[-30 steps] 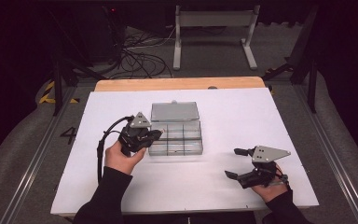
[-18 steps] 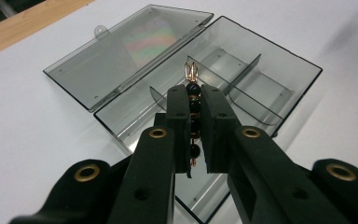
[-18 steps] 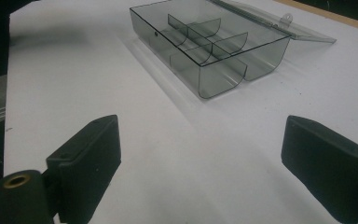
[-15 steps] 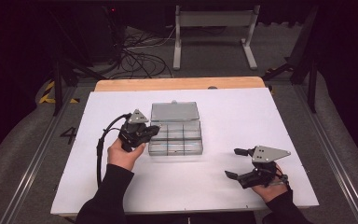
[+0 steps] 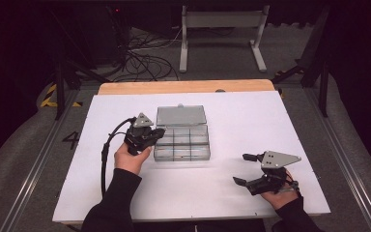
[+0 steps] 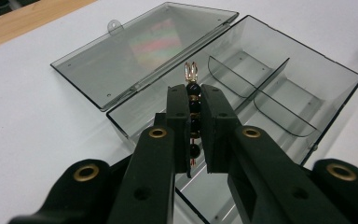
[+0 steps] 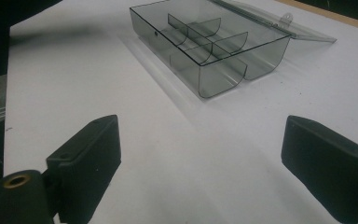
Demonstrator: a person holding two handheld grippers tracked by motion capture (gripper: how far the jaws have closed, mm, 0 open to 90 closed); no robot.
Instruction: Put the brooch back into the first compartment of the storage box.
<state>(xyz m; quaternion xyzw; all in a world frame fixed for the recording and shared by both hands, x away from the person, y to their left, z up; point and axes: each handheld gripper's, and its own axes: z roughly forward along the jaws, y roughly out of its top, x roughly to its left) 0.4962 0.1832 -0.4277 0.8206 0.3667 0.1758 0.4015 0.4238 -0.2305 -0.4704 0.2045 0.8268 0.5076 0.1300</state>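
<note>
the beaded earring (image 6: 193, 108), dark beads with a gold hook, is pinched between the closed jaws of the left gripper (image 6: 194, 122), hovering right over the near-left corner of the open clear organizer box (image 6: 279, 88) on the white worktop (image 5: 251, 116). so pickup looks done, dropping it into a compartment is what's left. right gripper (image 5: 252, 169) sits well apart, jaws wide open, empty.

Left gripper (image 5: 150, 135): held in the left hand (image 5: 131, 157), forearm entering from below, fingers (image 6: 182, 116) closed to a narrow gap. Right gripper (image 5: 245, 169): held low in the right hand (image 5: 280, 193), pointing left, fingers (image 7: 86, 154) spread wide apart.
</note>
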